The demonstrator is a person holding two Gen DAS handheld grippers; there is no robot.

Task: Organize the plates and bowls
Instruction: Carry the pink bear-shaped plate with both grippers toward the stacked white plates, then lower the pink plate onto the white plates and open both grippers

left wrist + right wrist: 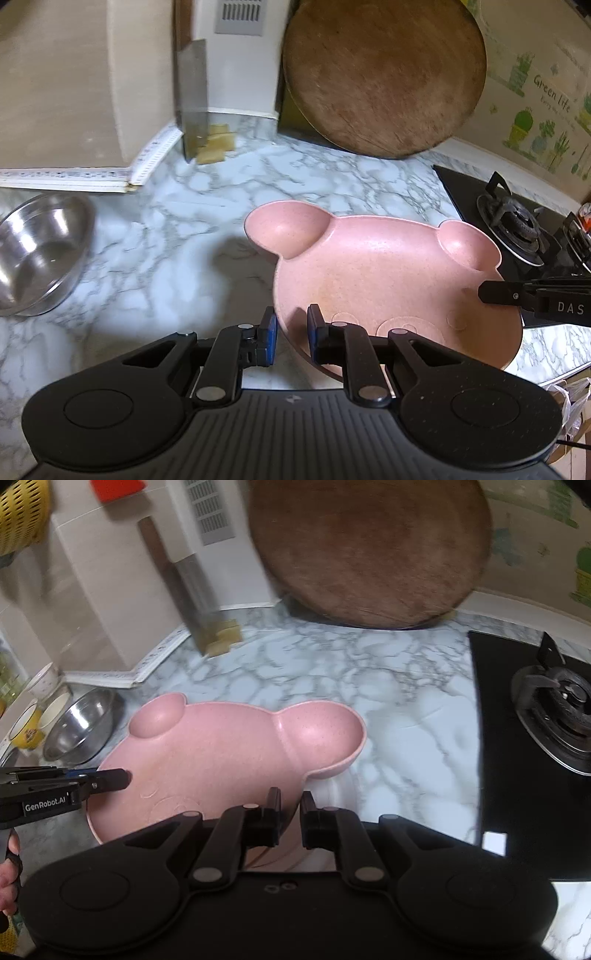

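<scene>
The left tongs are nearly closed, their blue-padded fingers clamped on the near left rim of the pink bear-shaped plate. The right tongs are likewise narrowed to a pinch on the opposite side of the same plate, one finger inside the rim and one outside. Each pair of tongs shows in the other's view, reaching in from the side: the right tongs at the plate's right rim, the left tongs at its left rim. Part of a hand holding the left tool appears at the left edge of the right wrist view.

The plate is held tilted between the two tongs above the white marble-patterned bench, its two round ear hollows pointing away from the person. In the right wrist view a white rim shows just beneath the plate's right side; what it belongs to cannot be told.

To the left on the bench sits a steel bowl, and beyond it, in the right wrist view, a yellow mug and white cups. A cleaver stands in a holder at the back corner. A large round wooden cutting board leans against the wall. A black gas hob lies to the right.
</scene>
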